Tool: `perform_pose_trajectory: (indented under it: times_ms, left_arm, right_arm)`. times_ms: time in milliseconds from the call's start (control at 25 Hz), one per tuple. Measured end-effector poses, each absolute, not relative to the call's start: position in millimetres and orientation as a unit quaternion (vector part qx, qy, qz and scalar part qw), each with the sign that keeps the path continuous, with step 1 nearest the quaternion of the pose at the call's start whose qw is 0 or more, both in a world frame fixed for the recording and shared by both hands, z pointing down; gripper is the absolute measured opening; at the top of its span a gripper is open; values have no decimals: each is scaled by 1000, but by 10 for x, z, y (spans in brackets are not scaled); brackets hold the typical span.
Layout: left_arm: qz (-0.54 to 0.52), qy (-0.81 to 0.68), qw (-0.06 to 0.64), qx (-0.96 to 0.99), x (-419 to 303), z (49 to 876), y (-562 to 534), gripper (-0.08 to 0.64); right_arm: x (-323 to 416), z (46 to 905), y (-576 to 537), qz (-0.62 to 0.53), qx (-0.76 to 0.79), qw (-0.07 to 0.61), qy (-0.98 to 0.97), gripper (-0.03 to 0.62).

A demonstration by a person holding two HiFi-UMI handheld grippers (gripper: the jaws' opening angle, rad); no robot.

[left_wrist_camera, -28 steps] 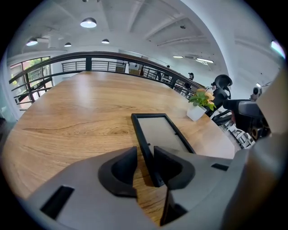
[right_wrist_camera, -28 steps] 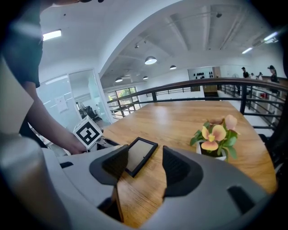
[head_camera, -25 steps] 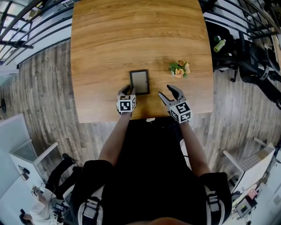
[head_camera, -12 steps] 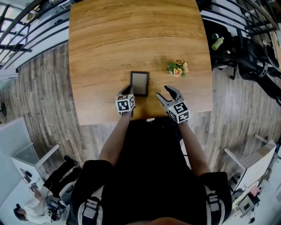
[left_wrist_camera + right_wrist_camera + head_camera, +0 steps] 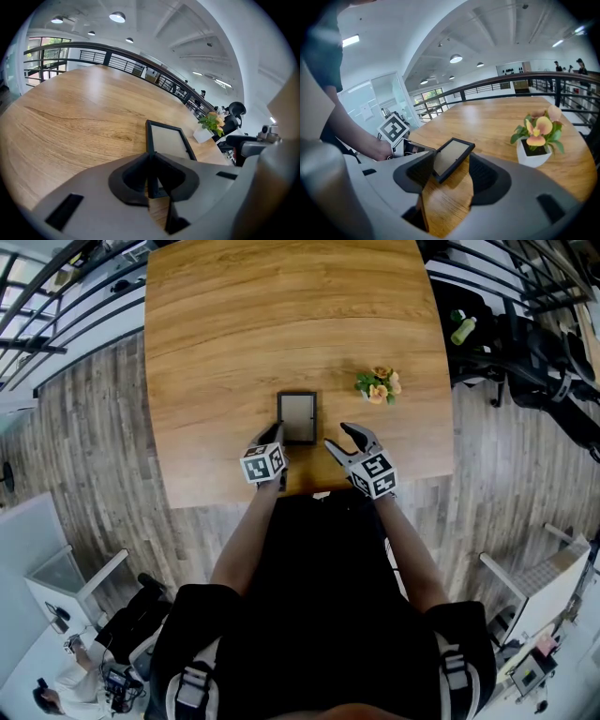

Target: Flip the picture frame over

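Left gripper view shows the left gripper [image 5: 151, 159], whose fingers have just been closing, pinching the near edge of the black rectangular picture frame [image 5: 168, 139] lying near the front of the wooden worktop [image 5: 70, 117], likely to lever it over, while the right gripper [image 5: 451, 164] waits beside it, fingers wide and empty.

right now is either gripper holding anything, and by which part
The left gripper, jaws just closed, pinches the picture frame by its left edge near the near corner. The right gripper holds nothing.
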State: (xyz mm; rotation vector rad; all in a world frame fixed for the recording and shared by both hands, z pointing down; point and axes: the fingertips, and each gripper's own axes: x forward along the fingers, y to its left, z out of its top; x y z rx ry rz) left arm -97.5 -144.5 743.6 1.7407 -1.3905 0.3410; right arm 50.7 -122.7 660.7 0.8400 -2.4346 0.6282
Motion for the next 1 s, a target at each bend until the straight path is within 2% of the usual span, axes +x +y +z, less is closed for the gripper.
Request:
perform_pose_trajectory:
  times_ms: [320,640,880,1000]
  left_arm:
    - [87,-557,429,706,-977,7142,-1468,58]
    - [61,-555,418,717,-937,6894,-1528,58]
    - [50,-554,411,722,-920,6783,-1498,58]
    - [54,-553,408,724,-886,6776,-1479,58]
  right_arm:
    - [416,6770,-1230,278,300,232,-883,236]
    - [344,6874,-1201,354,286,194,-869,212]
    - [276,6883,-1148,429,267,140,-852,204]
    - [246,6868,-1136,435,261,134,-851,174]
